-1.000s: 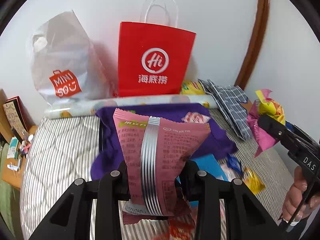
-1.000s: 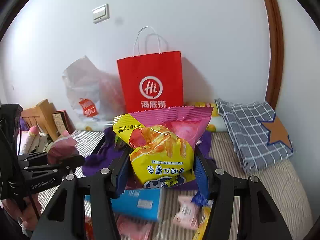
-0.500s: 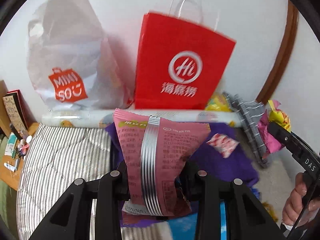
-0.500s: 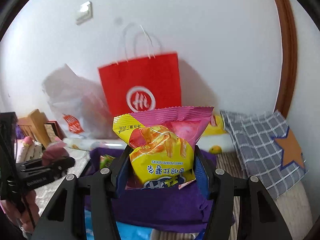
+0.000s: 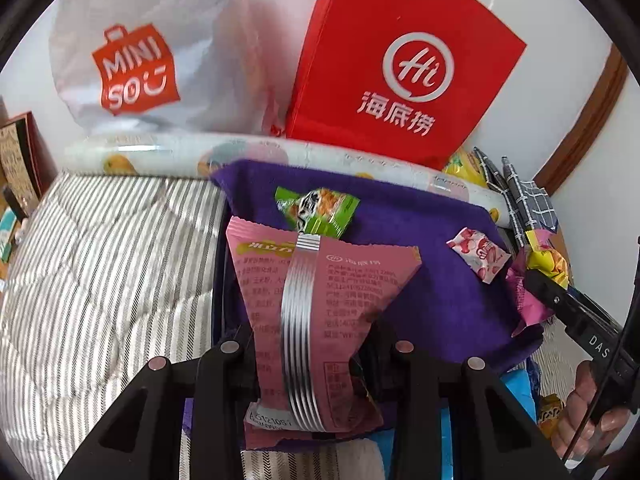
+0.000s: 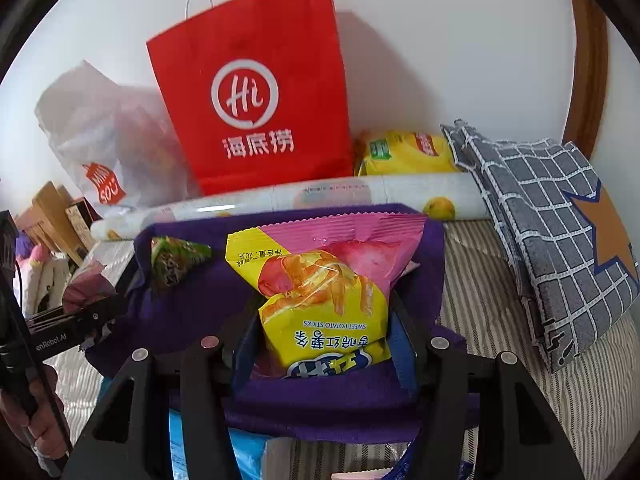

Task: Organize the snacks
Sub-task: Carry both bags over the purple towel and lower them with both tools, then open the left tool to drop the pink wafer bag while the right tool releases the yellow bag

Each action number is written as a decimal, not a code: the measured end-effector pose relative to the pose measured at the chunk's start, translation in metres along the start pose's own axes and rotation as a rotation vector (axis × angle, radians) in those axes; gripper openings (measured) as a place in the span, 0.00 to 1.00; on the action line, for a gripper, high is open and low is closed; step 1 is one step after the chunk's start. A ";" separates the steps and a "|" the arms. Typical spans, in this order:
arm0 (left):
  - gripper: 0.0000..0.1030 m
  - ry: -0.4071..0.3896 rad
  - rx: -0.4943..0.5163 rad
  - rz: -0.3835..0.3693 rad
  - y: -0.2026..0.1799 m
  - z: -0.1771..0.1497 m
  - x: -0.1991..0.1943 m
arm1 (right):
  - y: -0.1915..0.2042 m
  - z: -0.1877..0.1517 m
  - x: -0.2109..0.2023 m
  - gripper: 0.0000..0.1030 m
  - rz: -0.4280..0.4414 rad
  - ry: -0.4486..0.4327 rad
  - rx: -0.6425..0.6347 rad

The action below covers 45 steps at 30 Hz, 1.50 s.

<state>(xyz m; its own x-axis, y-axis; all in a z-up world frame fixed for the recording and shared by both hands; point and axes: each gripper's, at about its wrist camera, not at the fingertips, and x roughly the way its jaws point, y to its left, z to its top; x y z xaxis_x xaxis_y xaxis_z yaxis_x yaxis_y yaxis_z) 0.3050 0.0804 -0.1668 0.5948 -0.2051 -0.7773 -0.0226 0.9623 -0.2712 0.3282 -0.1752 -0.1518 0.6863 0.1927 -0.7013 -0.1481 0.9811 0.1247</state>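
Because each packet is pinched low down, near its bottom seam, both stand upright between the fingers and keep their faces toward the cameras, which looks like a carrying hold and not a placing one. The left tongs (image 5: 316, 350) are closed narrowly on the pink packet (image 5: 320, 320), its silver back seam running straight up the middle; the right tongs (image 6: 320, 350) stand wider, clamped on the puffier yellow sweet potato sticks bag (image 6: 324, 300), held upside down.

Both packets hang over the purple cloth (image 5: 432, 280) spread on the striped bed (image 5: 100, 280), and that cloth seems to be the collecting spot: a green packet (image 5: 320, 212) already lies on it at twelve o'clock from the pink one, and a small pink-and-white sweet (image 5: 478, 254) at two o'clock. The red paper bag (image 6: 256, 88) and the white Miniso bag (image 5: 136, 52) lean on the wall behind a rolled printed sheet (image 6: 320, 196). The right tongs and the hand holding them show at four o'clock in the left view.

Compared with a second ago, both grips are unchanged, but the bags and cloth fill far more of each view and sit lower: both hands have come forward and down toward the cloth. The green packet, hidden earlier in the left view, now shows.
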 end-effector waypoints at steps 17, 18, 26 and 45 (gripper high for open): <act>0.33 0.030 -0.011 -0.021 -0.003 -0.007 0.013 | -0.005 -0.003 0.025 0.56 -0.040 0.084 -0.004; 0.33 0.032 -0.014 -0.025 -0.002 -0.007 0.014 | -0.005 -0.003 0.027 0.56 -0.045 0.091 -0.005; 0.34 0.023 0.000 -0.013 -0.005 -0.010 0.014 | 0.003 -0.004 0.026 0.64 -0.044 0.096 -0.036; 0.61 -0.011 -0.003 -0.082 -0.009 -0.009 0.006 | -0.003 -0.001 0.019 0.75 -0.008 0.074 0.021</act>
<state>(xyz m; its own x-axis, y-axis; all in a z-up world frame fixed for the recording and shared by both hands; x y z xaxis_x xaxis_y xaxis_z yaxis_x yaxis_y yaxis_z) 0.3020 0.0687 -0.1739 0.6036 -0.2815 -0.7459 0.0240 0.9416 -0.3359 0.3412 -0.1749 -0.1659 0.6330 0.1836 -0.7521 -0.1271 0.9829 0.1330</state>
